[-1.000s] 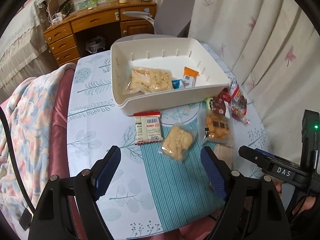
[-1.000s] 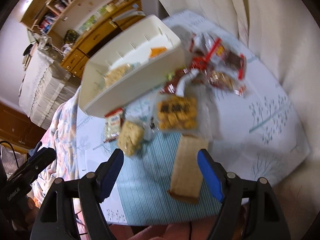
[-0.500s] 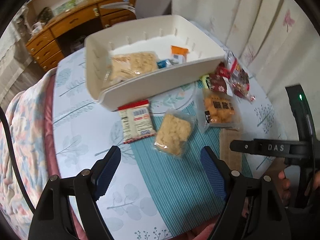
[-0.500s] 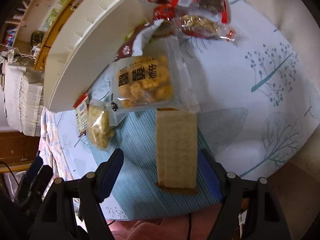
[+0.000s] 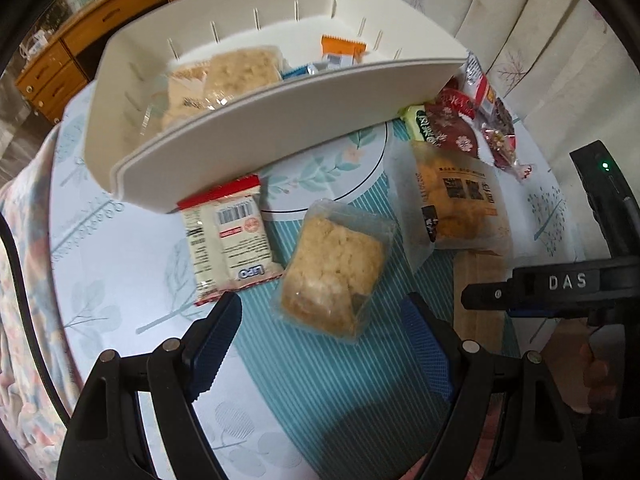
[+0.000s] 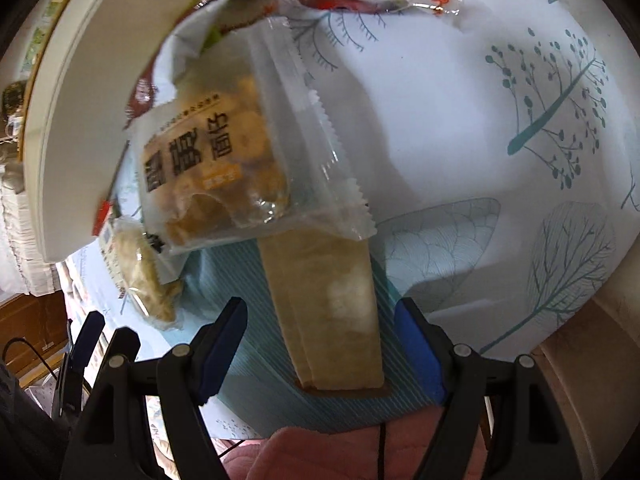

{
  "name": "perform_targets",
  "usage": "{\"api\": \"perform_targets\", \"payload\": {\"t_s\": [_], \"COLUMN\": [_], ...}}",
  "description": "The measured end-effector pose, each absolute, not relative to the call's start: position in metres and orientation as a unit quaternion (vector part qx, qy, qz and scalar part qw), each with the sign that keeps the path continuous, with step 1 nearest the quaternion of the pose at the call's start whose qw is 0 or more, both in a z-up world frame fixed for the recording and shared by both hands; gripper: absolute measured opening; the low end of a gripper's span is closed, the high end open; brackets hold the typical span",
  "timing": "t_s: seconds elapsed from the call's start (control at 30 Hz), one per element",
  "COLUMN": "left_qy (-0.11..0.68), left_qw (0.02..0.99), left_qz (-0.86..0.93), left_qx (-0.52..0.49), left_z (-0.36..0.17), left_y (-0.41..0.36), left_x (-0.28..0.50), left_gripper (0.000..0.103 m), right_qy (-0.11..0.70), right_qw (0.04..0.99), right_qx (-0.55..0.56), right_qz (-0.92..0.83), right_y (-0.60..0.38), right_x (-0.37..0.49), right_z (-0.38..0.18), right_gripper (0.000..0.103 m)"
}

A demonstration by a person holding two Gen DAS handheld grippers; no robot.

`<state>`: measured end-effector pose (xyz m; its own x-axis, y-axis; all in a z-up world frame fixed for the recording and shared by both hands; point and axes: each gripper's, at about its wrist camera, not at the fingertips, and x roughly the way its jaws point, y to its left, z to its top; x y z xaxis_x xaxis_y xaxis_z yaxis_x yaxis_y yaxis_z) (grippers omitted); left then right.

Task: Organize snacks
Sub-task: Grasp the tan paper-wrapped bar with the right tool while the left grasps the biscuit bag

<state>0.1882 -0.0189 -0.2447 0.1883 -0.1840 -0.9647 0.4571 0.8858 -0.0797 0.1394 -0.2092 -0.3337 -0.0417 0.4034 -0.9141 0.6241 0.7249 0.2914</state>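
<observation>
Left gripper (image 5: 320, 344) points steeply down over the near part of the bench (image 5: 120, 248); fingers (image 5: 218, 336) spread wide, nothing between the pads. Just beyond them lies a clear packet of pale crumbly cake (image 5: 332, 268), flat on the teal striped patch of the cloth, not touched.

Left of the cake: a white packet with red ends (image 5: 228, 236), barcode up, its far end against the white tray (image 5: 280, 120). The tray sits at the far side of the bench and holds a large cracker bag (image 5: 224, 80), an orange sachet (image 5: 340, 48) and a small blue wrapper (image 5: 296, 72).

Right of the cake: a clear bag of golden fried pieces (image 5: 452, 204), and beyond it a heap of red and green wrappers (image 5: 452, 120) by the tray's right corner.

Right gripper (image 6: 320, 340) also points down, fingers (image 6: 418, 344) apart, standing either side of a long tan wafer bar (image 6: 332, 312) that lies flat; gaps show on both sides, so no grip. The bar's far end is tucked under the fried-pieces bag (image 6: 224, 168). In the left view the right gripper (image 5: 552, 284) overlies the bar (image 5: 480, 280), with a hand (image 5: 580, 368) behind it.
</observation>
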Motion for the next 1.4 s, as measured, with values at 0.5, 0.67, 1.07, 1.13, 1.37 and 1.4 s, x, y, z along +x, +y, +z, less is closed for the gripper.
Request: {"api": "perform_targets", "payload": {"t_s": [0.5, 0.67, 1.07, 1.13, 1.37, 1.4], "left_qy": [0.626, 0.618, 0.634, 0.643, 0.661, 0.660], "left_qw": [0.741, 0.749, 0.744, 0.738, 0.730, 0.731], "left_qz": [-0.194, -0.188, -0.178, -0.172, -0.161, -0.159], "left_qx": [0.145, 0.145, 0.115, 0.110, 0.073, 0.071], "left_z": [-0.291, -0.295, -0.297, -0.297, -0.290, -0.288], "left_y": [-0.052, -0.059, -0.058, -0.055, -0.032, -0.030], "left_x": [0.215, 0.220, 0.214, 0.210, 0.190, 0.187], "left_gripper": [0.079, 0.073, 0.059, 0.059, 0.058, 0.058], "right_qy": [0.761, 0.771, 0.767, 0.766, 0.763, 0.759], "right_qw": [0.566, 0.564, 0.577, 0.578, 0.574, 0.578], "right_qx": [0.292, 0.269, 0.255, 0.260, 0.281, 0.282], "right_qz": [-0.120, -0.123, -0.114, -0.110, -0.096, -0.094], "right_y": [-0.183, -0.169, -0.151, -0.152, -0.149, -0.148], "right_x": [0.158, 0.164, 0.157, 0.155, 0.138, 0.134], "right_z": [-0.338, -0.340, -0.335, -0.333, -0.332, -0.329], "right_gripper": [0.068, 0.063, 0.055, 0.054, 0.054, 0.054]}}
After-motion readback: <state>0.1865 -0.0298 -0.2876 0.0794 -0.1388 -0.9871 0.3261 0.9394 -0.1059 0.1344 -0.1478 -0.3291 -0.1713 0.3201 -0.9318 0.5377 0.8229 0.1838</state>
